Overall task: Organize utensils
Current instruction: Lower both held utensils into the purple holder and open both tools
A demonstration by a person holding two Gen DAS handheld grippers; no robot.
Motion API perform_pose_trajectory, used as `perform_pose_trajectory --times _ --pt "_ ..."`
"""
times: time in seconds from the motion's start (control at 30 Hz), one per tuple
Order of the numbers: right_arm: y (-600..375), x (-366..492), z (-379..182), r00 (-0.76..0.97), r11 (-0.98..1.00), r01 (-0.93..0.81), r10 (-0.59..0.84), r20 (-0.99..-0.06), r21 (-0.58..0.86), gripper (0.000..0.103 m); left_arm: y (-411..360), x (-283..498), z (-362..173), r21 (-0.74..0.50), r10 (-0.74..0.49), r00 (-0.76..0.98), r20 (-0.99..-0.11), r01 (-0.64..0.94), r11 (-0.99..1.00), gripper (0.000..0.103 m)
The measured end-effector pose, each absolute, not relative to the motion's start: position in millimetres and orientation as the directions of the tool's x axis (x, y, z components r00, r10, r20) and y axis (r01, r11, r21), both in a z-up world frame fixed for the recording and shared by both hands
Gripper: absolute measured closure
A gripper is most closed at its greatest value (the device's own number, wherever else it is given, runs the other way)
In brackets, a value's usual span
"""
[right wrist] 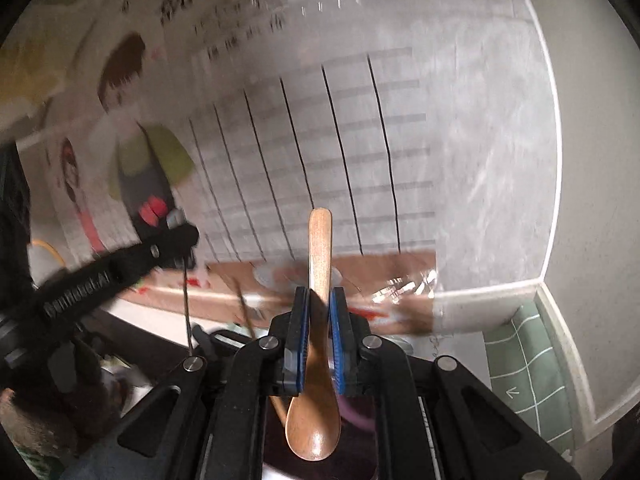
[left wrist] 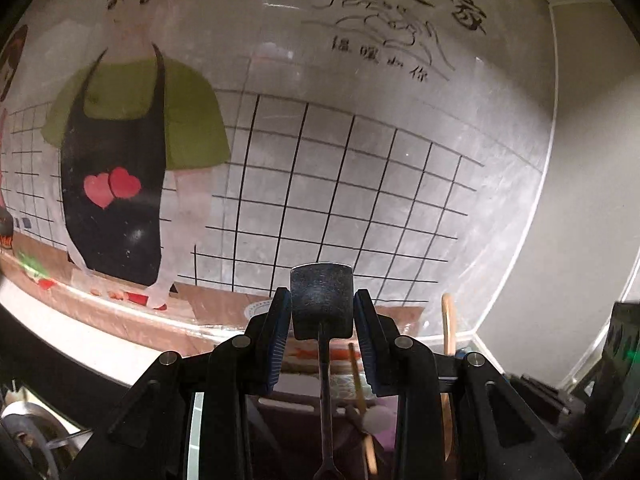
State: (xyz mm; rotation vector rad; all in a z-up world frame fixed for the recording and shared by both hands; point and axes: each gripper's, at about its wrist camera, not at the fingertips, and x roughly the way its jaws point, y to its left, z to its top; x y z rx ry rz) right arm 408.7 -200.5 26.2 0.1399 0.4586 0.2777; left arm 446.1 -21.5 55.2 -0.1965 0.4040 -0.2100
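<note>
My left gripper (left wrist: 322, 312) is shut on the flat dark end of a metal utensil (left wrist: 322, 300), whose thin shaft hangs down between the fingers. Below it stand wooden chopsticks (left wrist: 360, 392) and another wooden handle (left wrist: 449, 320). My right gripper (right wrist: 320, 300) is shut on the handle of a wooden spoon (right wrist: 318, 360), handle up, bowl down toward the camera. The left gripper also shows in the right wrist view (right wrist: 176, 236), blurred, at the left with the thin metal shaft hanging from it.
A glossy wall panel (left wrist: 320, 140) with a cartoon cook and tile grid fills the background. A plain grey wall (left wrist: 580, 160) stands at the right. A green tiled surface (right wrist: 528, 364) lies at lower right. A dark object (left wrist: 620, 360) sits at the right edge.
</note>
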Motion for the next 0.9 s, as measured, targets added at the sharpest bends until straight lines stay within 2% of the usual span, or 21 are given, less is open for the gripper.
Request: perform_pose_trajectory --times 0.1,0.17,0.3,0.43,0.53,0.67,0.77,0.9 --pt "-196.2 413.1 13.4 0.847 0.955 -0.237 0.293 -0.444 0.179 0.093 -21.9 451.5 43.8 -0.259 -0.275 0.889 -0.368 0.186 0.948 0.070" --pt "-196.9 413.1 6.4 0.803 0.939 -0.270 0.342 -0.488 0.212 0.092 -23.7 453.6 32.7 -0.279 -0.340 0.849 -0.405 0.239 0.930 0.068" --pt "-202.9 404.4 4.4 0.741 0.923 -0.277 0.383 -0.551 0.268 0.088 -19.8 449.9 20.8 -0.284 -0.328 0.814 -0.480 0.210 0.936 0.056" --pt "-217.0 370.4 28.9 0.751 0.920 -0.254 0.382 -0.539 0.298 0.088 -1.9 421.8 40.0 -0.333 -0.290 0.819 -0.495 0.130 0.934 0.054" --pt "-232.9 338.3 49.3 0.741 0.905 -0.235 0.403 -0.537 0.355 0.088 7.0 391.2 62.2 -0.333 -0.256 0.826 -0.502 0.088 0.939 0.053" --pt "-247.1 306.3 59.8 0.673 0.868 -0.229 0.468 -0.573 0.441 0.087 11.4 346.6 75.8 -0.307 -0.257 0.792 -0.554 0.092 0.947 0.053" --pt "-242.6 280.4 53.5 0.628 0.889 -0.249 0.450 -0.635 0.384 0.087 10.4 313.3 69.6 -0.267 -0.255 0.751 -0.609 0.108 0.958 0.053" --pt "-227.7 257.1 13.9 0.521 0.906 -0.281 0.420 -0.743 0.315 0.086 12.7 266.5 41.3 -0.231 -0.250 0.683 -0.686 0.121 0.965 0.053"
